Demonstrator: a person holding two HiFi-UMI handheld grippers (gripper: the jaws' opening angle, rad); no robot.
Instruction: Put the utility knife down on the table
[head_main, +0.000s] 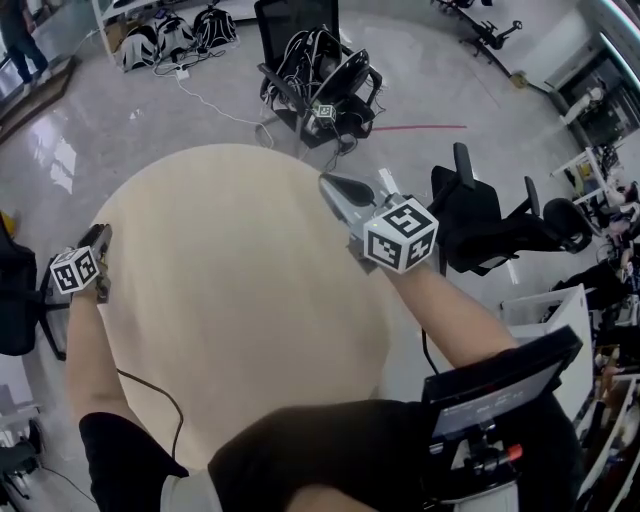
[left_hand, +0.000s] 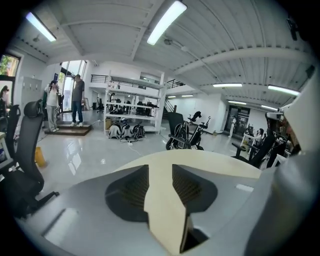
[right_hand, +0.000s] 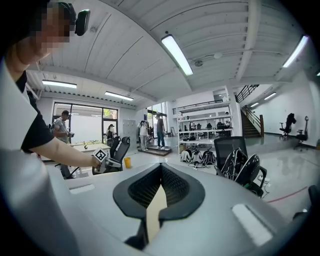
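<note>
Two grippers, zero knife in sight

Can't find the utility knife in any view — not lying on the round table (head_main: 230, 300), not in either tool. Left gripper (left_hand: 160, 167) at the table's left edge, jaws apart, only tabletop showing through the gap. Right gripper (right_hand: 161, 166) over the table's far right edge, jaws closed tip to tip on nothing. Looks like either done already or not started — hard to call from this alone. Nothing to set down as things stand, so next move probably calls for locating the knife first, then a low, level approach over the table's middle before letting go.
</note>
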